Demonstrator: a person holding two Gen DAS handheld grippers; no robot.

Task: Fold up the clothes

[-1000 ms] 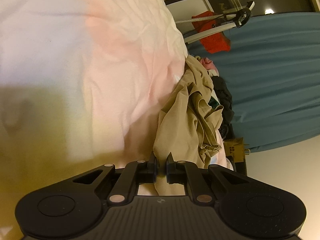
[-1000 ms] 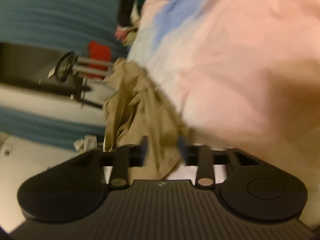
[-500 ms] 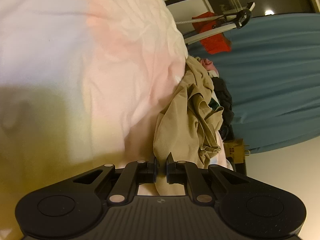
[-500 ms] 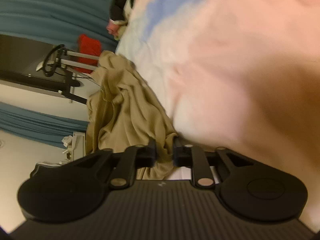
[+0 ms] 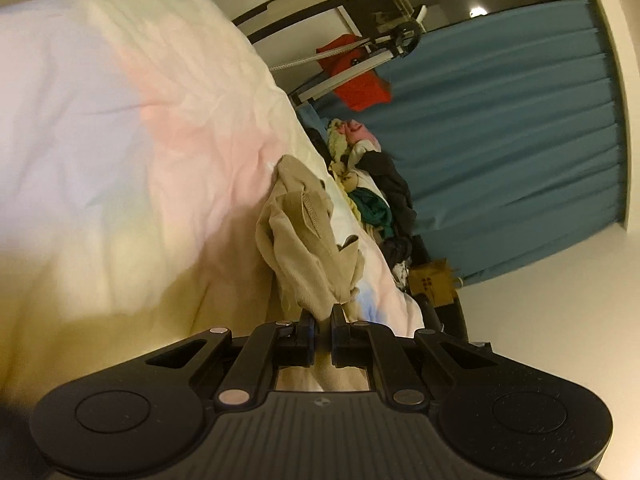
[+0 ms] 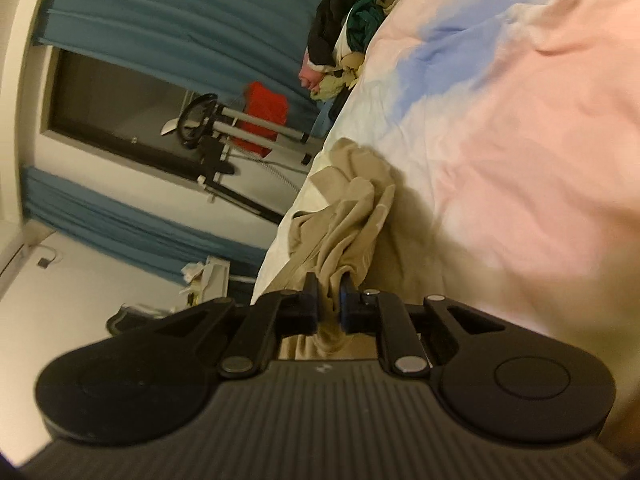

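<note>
A crumpled beige garment (image 5: 306,236) lies bunched on a pastel bedcover (image 5: 120,128) near the bed's edge. My left gripper (image 5: 323,314) is shut on a fold of the beige garment, the cloth rising from between its fingers. In the right wrist view the same beige garment (image 6: 352,208) hangs in folds by the edge of the bedcover (image 6: 520,100), and my right gripper (image 6: 330,284) is shut on another part of it. Both cameras are rolled sideways, so the bed appears tilted.
A pile of mixed clothes (image 5: 372,184) sits further along the bed, also seen as the pile of clothes (image 6: 352,24). Teal curtains (image 5: 500,140) hang behind. A metal frame with a red cloth (image 5: 356,76) stands beside the bed. A cardboard box (image 5: 432,280) sits low.
The right gripper went from open to shut on the beige garment. Both grippers then pulled and lifted it, so the cloth now looks more bunched and the left view has tilted.
</note>
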